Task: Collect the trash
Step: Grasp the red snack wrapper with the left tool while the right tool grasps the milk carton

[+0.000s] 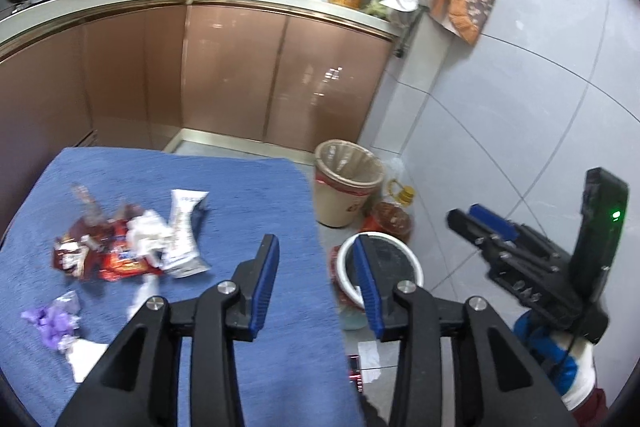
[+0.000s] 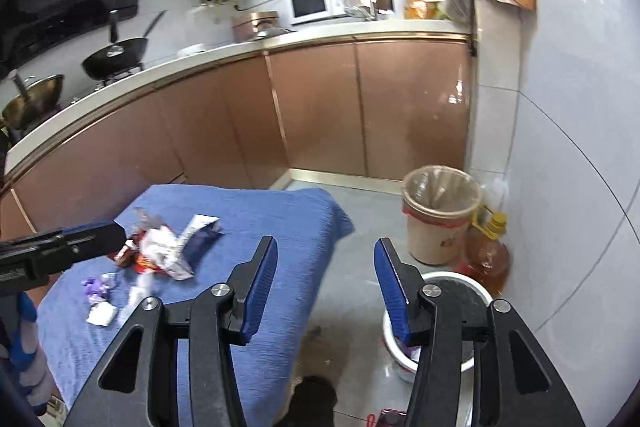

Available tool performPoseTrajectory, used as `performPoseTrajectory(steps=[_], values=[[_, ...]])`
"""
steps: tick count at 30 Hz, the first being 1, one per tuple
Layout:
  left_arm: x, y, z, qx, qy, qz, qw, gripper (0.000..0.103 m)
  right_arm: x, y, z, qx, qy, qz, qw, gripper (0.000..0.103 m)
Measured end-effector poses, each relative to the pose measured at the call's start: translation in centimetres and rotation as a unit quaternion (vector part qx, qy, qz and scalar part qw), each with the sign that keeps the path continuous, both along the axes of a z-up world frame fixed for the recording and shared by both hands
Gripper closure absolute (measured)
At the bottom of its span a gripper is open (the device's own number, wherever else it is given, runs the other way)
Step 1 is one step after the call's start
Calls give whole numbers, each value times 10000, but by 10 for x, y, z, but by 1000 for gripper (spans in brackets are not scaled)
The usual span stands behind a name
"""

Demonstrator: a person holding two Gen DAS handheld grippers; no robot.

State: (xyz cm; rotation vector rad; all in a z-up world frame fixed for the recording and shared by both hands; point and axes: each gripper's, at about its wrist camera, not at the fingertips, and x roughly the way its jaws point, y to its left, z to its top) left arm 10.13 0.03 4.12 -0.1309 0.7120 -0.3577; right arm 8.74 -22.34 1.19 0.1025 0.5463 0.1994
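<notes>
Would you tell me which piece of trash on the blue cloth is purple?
The crumpled purple wrapper, lying apart from the main pile near the blue cloth's near-left edge; the red packets and white pouch are bunched together beyond it.

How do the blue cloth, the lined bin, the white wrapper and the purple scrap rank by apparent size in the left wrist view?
1. Blue cloth, by far the largest.
2. Lined bin, though it stands farther away.
3. White wrapper.
4. Purple scrap, smallest; it is blurred, so the gap to the wrapper is unsure.
</notes>
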Motion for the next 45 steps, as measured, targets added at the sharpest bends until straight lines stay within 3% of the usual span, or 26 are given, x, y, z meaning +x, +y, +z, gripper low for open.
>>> performPoseTrajectory(steps=[12, 22, 39, 45], values=[[12, 109, -21, 143, 121, 791, 9967, 66, 20, 57, -5, 83, 120, 523, 9985, 51], [48, 183, -66, 323, 701, 1221, 9895, 65, 62, 111, -34, 134, 482, 982, 9939, 47], [109, 182, -131, 1053, 1303, 874, 9820, 65, 143, 182, -96, 494, 1306, 1660, 9762, 41], [115, 191, -148, 962, 1422, 889, 9811, 68, 168, 201, -118, 690, 1661, 1784, 9674, 40]])
